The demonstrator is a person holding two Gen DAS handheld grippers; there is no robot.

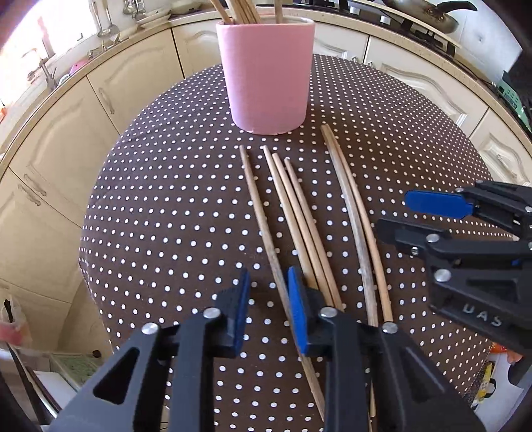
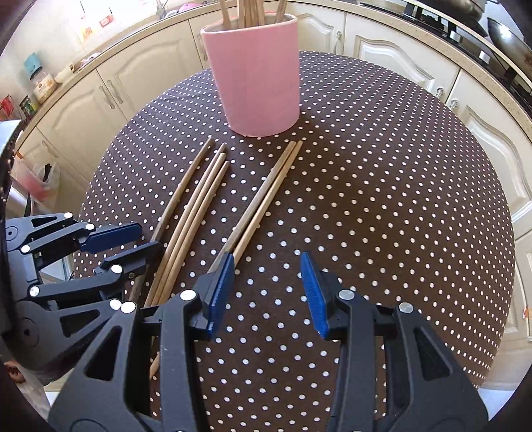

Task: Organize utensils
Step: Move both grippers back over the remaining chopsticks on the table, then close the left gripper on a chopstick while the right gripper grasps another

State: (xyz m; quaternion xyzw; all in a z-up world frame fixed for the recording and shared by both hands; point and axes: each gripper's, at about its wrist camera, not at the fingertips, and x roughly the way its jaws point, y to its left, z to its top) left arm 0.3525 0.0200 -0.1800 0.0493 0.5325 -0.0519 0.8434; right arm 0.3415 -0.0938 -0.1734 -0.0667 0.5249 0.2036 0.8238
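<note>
A pink cup [image 1: 269,76] [image 2: 256,76] with several wooden chopsticks standing in it is at the far side of the round table [image 1: 166,216]. Several more chopsticks lie side by side on the cloth in front of it. My left gripper [image 1: 271,302] [image 2: 151,236] straddles the leftmost chopstick [image 1: 259,212]. A gap still shows beside the stick, so the pads are not pressing on it. My right gripper [image 2: 267,292] [image 1: 394,212] stands open over bare cloth. Its left finger is at the near ends of the rightmost pair of chopsticks [image 2: 266,199].
The table wears a brown cloth with white dots [image 2: 382,199], and its edge curves close on every side. Cream cabinets [image 1: 66,133] ring it. A sink counter [image 1: 50,73] is at the left and a stove with a pan [image 1: 432,16] at the back right.
</note>
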